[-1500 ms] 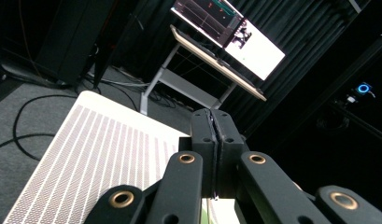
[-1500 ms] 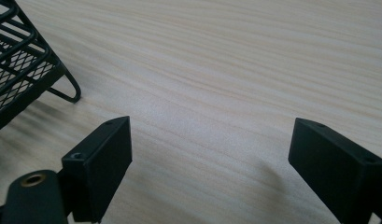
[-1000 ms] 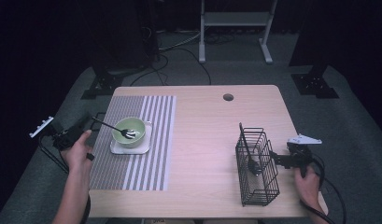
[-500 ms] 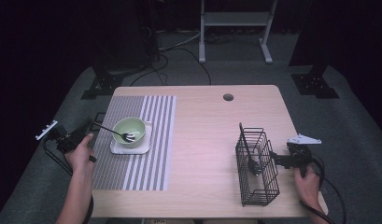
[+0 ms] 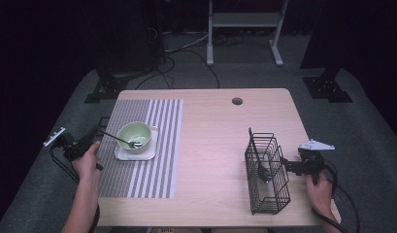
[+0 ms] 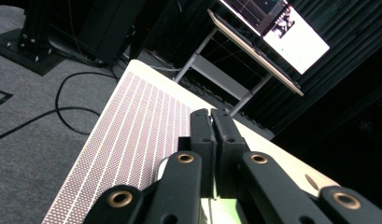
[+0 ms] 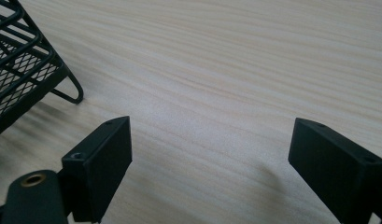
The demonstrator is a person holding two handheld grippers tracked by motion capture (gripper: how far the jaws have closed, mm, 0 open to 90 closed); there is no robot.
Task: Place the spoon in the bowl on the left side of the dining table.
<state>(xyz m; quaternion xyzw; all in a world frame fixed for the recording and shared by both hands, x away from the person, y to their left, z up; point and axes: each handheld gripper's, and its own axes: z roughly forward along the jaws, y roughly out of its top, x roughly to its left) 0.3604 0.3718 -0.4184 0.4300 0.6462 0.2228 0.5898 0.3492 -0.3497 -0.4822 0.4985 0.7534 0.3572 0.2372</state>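
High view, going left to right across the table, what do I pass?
Left tongs → striped placemat → table's cable hole → wire basket → right tongs.

The table (image 5: 210,141) is pale, light-grained wood. On it lies a placemat (image 5: 152,145) striped in grey and white. A pale green bowl (image 5: 134,135) sits on a white square plate (image 5: 148,154), with a dark utensil (image 5: 119,139) in it. The wire basket (image 5: 267,174) is black, as is the spoon (image 5: 260,162) inside. The carpet (image 5: 50,126) is grey.
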